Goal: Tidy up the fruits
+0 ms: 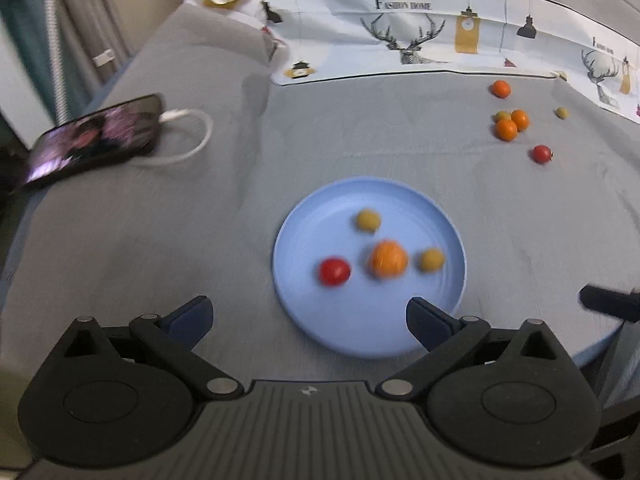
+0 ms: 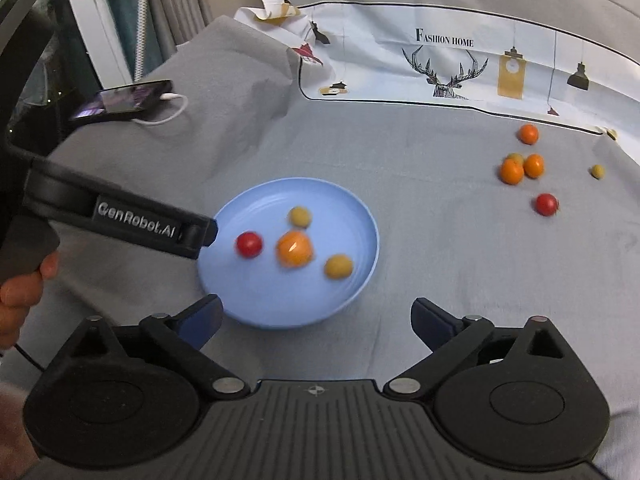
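Observation:
A light blue plate (image 1: 304, 208) (image 2: 340, 196) lies on the grey sheet and holds a red tomato (image 1: 334, 271) (image 2: 249, 244), an orange fruit (image 1: 388, 259) (image 2: 295, 249) and two yellow-green fruits (image 1: 368, 220) (image 1: 431, 260). My left gripper (image 1: 308, 312) is open and empty over the plate's near rim. My right gripper (image 2: 316, 308) is open and empty just in front of the plate. Far right on the sheet lie loose fruits: a lone orange one (image 2: 528, 134), a small orange cluster (image 2: 520, 168), a green one (image 2: 597, 171) and a red tomato (image 2: 546, 204).
A phone (image 1: 96, 140) with a white cable (image 1: 192, 136) lies at the left edge of the sheet. A patterned cloth (image 1: 400, 32) borders the far side. In the right wrist view, a hand (image 2: 20, 292) holds the left gripper's body (image 2: 136, 224) beside the plate.

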Available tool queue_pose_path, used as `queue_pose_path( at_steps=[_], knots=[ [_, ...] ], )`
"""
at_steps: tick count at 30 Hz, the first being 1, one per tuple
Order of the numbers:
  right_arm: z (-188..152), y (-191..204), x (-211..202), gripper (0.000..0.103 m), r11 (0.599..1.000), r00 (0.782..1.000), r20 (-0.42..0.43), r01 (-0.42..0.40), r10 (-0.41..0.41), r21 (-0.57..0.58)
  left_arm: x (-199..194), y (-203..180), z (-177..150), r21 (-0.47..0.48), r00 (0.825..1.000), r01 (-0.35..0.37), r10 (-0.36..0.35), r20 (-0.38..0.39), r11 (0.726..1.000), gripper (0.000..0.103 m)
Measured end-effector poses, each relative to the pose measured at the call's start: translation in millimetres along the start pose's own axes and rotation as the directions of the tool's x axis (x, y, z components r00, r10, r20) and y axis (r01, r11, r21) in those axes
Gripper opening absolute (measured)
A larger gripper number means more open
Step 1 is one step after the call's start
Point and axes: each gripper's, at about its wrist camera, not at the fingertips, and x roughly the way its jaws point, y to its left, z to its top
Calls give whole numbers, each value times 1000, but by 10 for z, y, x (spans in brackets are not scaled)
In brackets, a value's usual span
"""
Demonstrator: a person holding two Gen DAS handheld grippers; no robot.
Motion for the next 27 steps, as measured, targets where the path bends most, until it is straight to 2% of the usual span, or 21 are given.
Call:
queue_pose_path(
  at_steps=[5,12,27],
  knots=[
    [-118,42,-363,102,999,995,88,41,-40,-11,-285,-89,-320,17,999,-37,36,27,999,103],
    [-243,42,-733,102,998,983,172,62,-61,-2,-574,-184,-448,28,994,-73,71,78,997,103],
    [-372,130,-1108,102,997,962,264,72,-65,-15,-967,-187,-635,-2,993,-31,32,115,1000,103]
  ],
)
